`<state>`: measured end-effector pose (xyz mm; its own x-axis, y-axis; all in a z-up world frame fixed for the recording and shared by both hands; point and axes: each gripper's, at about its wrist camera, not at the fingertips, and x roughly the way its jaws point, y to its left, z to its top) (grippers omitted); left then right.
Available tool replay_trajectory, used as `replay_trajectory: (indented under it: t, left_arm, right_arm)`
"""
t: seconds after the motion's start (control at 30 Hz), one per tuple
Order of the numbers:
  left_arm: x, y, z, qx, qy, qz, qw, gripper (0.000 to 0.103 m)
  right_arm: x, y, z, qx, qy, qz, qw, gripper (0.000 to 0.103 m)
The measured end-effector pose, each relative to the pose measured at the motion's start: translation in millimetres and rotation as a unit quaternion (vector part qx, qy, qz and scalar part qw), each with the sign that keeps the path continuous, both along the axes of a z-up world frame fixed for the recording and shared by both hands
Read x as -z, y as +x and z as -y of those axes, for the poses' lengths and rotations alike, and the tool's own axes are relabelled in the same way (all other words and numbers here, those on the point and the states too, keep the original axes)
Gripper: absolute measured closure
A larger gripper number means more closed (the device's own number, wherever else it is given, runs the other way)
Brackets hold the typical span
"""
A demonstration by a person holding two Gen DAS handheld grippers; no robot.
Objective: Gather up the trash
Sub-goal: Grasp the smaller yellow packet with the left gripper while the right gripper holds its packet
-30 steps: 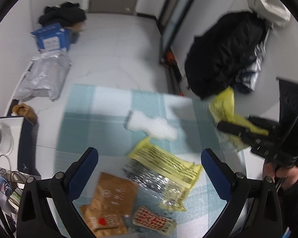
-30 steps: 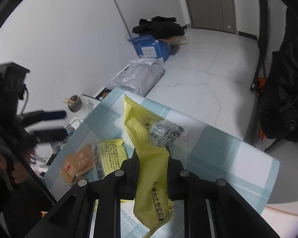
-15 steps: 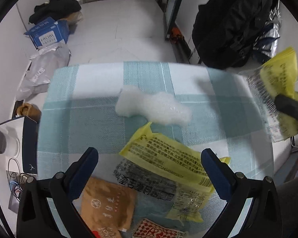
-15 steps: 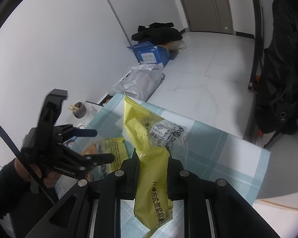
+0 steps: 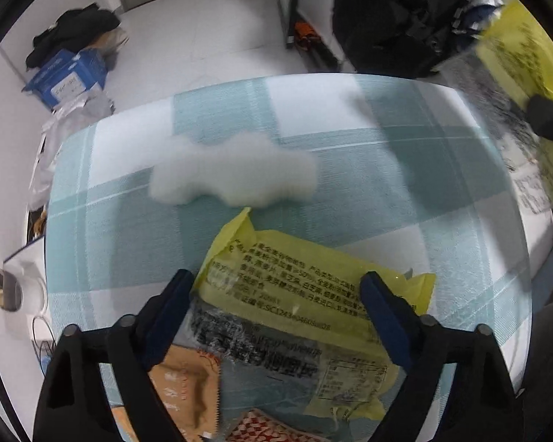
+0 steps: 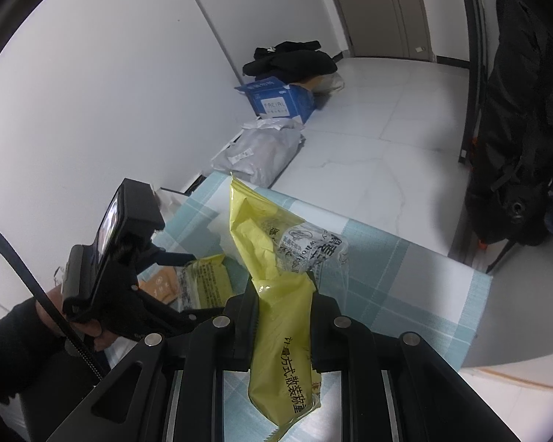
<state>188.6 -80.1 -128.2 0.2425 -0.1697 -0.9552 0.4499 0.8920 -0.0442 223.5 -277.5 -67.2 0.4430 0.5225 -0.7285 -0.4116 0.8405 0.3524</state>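
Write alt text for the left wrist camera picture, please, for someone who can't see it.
The left gripper, its jaws closing, straddles a yellow wrapper lying on a teal checked tablecloth. A white plastic scrap lies beyond; brown and red-checked packets lie nearer.

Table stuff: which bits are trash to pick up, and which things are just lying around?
Trash to collect:
- yellow wrapper on the table
- white wad
- brown packet
- held yellow wrapper in the right gripper

Just lying about:
- blue box
- black clothes
- grey bag
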Motion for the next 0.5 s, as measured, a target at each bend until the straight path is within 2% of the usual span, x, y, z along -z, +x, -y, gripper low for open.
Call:
replay_trajectory:
  t: [0.13,0.2,0.3,0.37,0.5]
  left_arm:
    - [-3,-7,7,0.015,0.008,0.013,0.9998,0.036]
    - [-6,-9,9,0.020,0.010,0.020,0.9996,0.054]
    - [-8,-12,7,0.013,0.000,0.019,0.9997,0.073]
    - [-8,-11,7,0.009,-0.005,0.020,0.9997,0.081]
    - [-9,-13,9,0.003,-0.016,0.019,0.9997,0.089]
  right_arm:
    - [-1,0,-1,0.005,-0.001,-0.005,1.000,0.083]
    - [0,0,-1,0.006,-0.001,-0.007,1.000,0.083]
    - [0,-1,-1,0.008,-0.002,-0.008,1.000,0.083]
    - [0,-1,-1,0.009,-0.002,-0.007,1.000,0.083]
    - [1,-1,-3,0.010,-0.004,-0.009,1.000,0.083]
